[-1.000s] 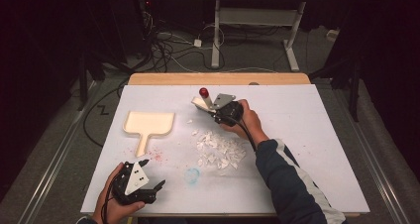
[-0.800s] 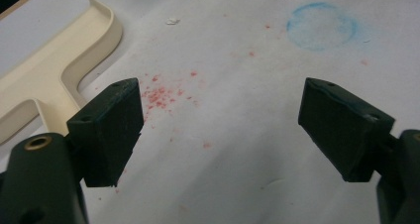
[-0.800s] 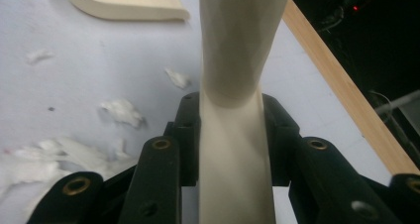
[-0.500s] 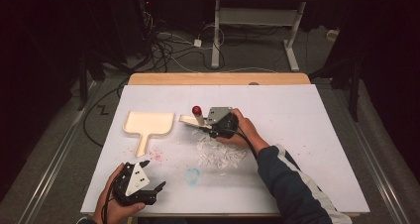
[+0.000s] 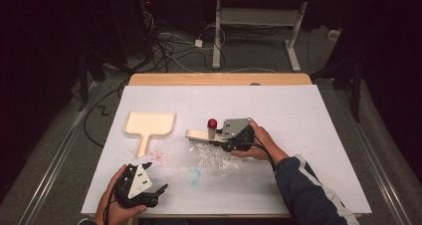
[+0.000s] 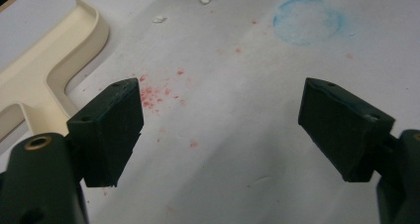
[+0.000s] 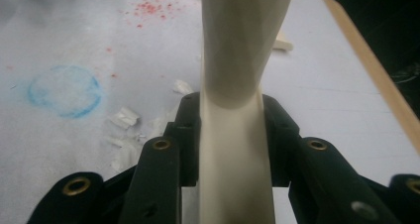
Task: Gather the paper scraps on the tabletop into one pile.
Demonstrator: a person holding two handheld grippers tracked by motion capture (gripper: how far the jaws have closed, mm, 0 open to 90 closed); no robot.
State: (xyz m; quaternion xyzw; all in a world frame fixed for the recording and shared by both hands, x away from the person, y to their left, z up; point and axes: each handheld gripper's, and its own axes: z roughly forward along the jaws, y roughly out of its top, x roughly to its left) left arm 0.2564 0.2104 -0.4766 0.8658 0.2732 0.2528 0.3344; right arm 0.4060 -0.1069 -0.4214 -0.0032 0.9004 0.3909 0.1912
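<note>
**While clamped in the right gripper, brush held at the scrap pile**

Though gripped firmly, brush (image 5: 201, 134) lies level over the table (image 5: 308, 135), cream handle pinched between both black jaws of the right gripper (image 5: 225, 141). Seen in the right gripper view as a pale handle (image 7: 236, 149) running straight up between the pads (image 7: 187, 135), pressed from both sides. Head end pointing toward 9 o'clock in the high view, a red knob (image 5: 212, 123) standing just beside the gripper at its 10 o'clock. Positioned at the 12 o'clock edge of the white paper scraps (image 5: 215, 155), touching or nearly touching them; cannot tell which.

Cream dustpan (image 5: 148, 126) flat on the table at 9 o'clock from the brush, apart from it, handle toward 6 o'clock. Red specks (image 5: 158, 155) scattered at the dustpan's 5 o'clock. Faint blue ring (image 5: 193, 175) marked on the surface at 7 o'clock from the scraps.

Left gripper (image 5: 154, 186) held low near the table's 7 o'clock corner, well apart from the brush. Jaws spread wide in the left gripper view (image 6: 220, 130), nothing between them, bare table with red specks (image 6: 163, 92) and the blue ring (image 6: 307, 21) beyond, dustpan (image 6: 44, 70) at 10 o'clock.
</note>
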